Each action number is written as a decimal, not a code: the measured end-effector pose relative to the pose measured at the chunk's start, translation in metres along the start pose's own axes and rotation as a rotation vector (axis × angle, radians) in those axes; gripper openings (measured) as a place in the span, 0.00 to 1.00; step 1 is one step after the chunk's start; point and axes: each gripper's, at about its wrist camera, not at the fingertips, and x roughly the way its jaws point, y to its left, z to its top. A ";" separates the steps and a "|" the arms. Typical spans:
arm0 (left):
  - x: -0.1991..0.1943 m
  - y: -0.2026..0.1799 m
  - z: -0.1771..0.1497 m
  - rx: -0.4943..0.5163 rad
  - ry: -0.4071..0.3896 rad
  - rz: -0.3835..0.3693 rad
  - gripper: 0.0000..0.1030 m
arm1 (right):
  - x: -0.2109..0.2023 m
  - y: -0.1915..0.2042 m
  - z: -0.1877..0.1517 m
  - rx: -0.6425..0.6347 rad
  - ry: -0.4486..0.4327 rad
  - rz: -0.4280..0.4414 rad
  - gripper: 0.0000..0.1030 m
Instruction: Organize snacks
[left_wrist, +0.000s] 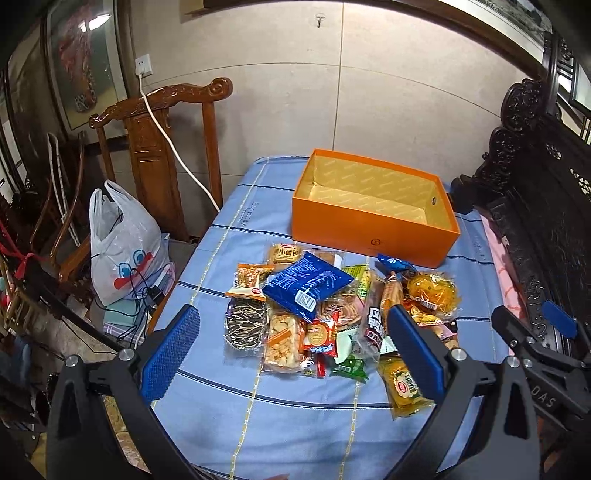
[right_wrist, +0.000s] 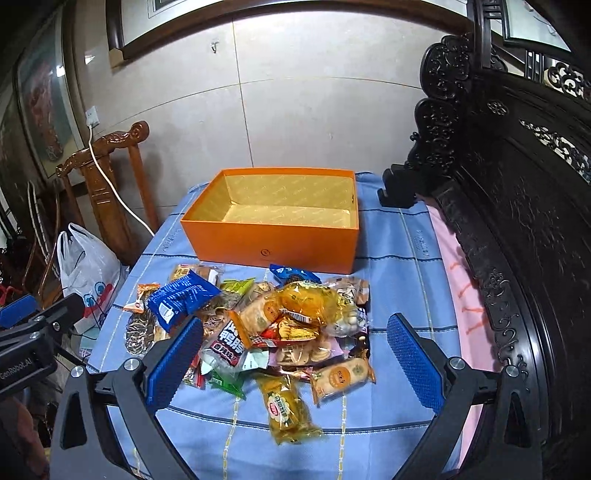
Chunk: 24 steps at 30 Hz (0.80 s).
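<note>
A pile of wrapped snacks (left_wrist: 332, 314) lies on the blue checked tablecloth (left_wrist: 295, 417), with a blue chip bag (left_wrist: 308, 286) on top at its left. The pile also shows in the right wrist view (right_wrist: 273, 328). An open, empty orange box (left_wrist: 373, 210) stands behind the pile, also in the right wrist view (right_wrist: 277, 218). My left gripper (left_wrist: 291, 343) is open and empty, above the near side of the pile. My right gripper (right_wrist: 295, 354) is open and empty, above the pile's near right side. A yellow packet (right_wrist: 286, 410) lies nearest to it.
A carved wooden chair (left_wrist: 162, 147) and a white plastic bag (left_wrist: 122, 247) stand left of the table. Dark carved furniture (right_wrist: 517, 221) runs along the right side, with a pink cloth (right_wrist: 461, 288) at the table's right edge. A wall is behind the box.
</note>
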 end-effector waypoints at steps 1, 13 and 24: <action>0.000 0.000 0.000 0.002 -0.002 -0.001 0.96 | 0.000 -0.001 0.000 0.003 0.002 0.001 0.97; 0.000 0.007 0.001 -0.004 -0.006 0.000 0.96 | 0.001 0.008 0.000 0.000 0.005 0.007 0.97; 0.003 0.008 0.002 -0.005 0.000 0.000 0.96 | 0.002 0.009 0.001 0.002 0.008 0.003 0.97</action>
